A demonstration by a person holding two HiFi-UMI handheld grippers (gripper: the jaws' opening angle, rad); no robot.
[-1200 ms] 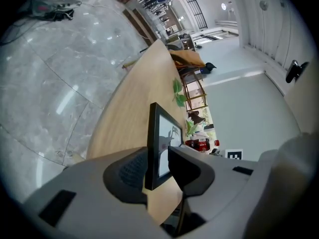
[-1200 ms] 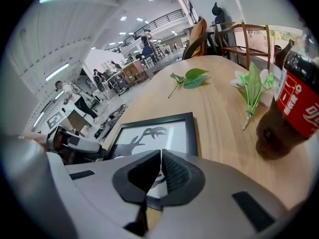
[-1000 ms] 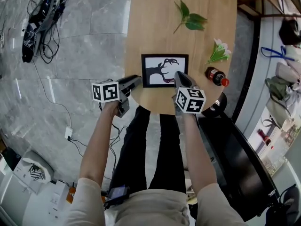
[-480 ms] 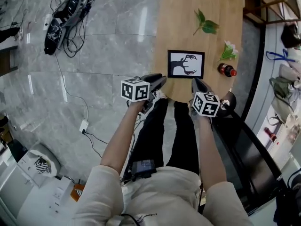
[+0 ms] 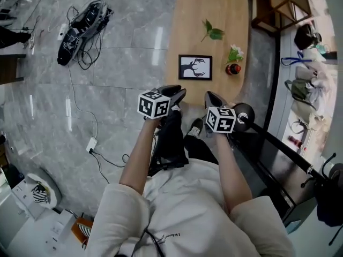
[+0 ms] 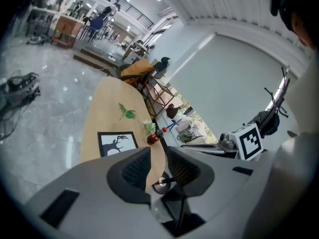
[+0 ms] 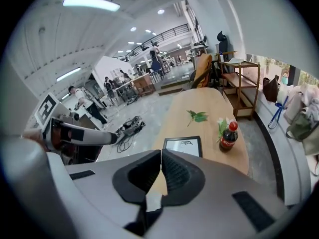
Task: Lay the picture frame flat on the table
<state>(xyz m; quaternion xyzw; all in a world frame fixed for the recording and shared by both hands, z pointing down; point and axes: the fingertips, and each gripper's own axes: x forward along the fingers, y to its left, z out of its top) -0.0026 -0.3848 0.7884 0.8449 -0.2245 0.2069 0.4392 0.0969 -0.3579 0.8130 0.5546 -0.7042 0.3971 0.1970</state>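
Both tongs have drawn back from the desk since a second ago, and the picture frame, once just in front of their tips, now sits well apart from them. The left tongs (image 5: 181,93) are slightly spread, with only bare desk wood showing through the narrow gap in the left gripper view. The right tongs (image 5: 208,96) are pressed together at the tips and hold nothing.

Straight ahead lies the picture frame (image 5: 195,67), near the front end of the desk (image 5: 214,4), its long side running crosswise to the way the tongs point. From the head view it falls between the two tips, so neither hand looks clearly nearer. The right tongs seem aimed closer to it; the left ones point past its right edge. Just right of the frame stand a cola bottle (image 5: 232,69) and a flower (image 5: 235,53), and a leaf (image 5: 213,32) lies farther back.

Whether the frame is already flat or propped on a back stand is hard to make out. Its lower edge is cut off by the tongs in both gripper views.
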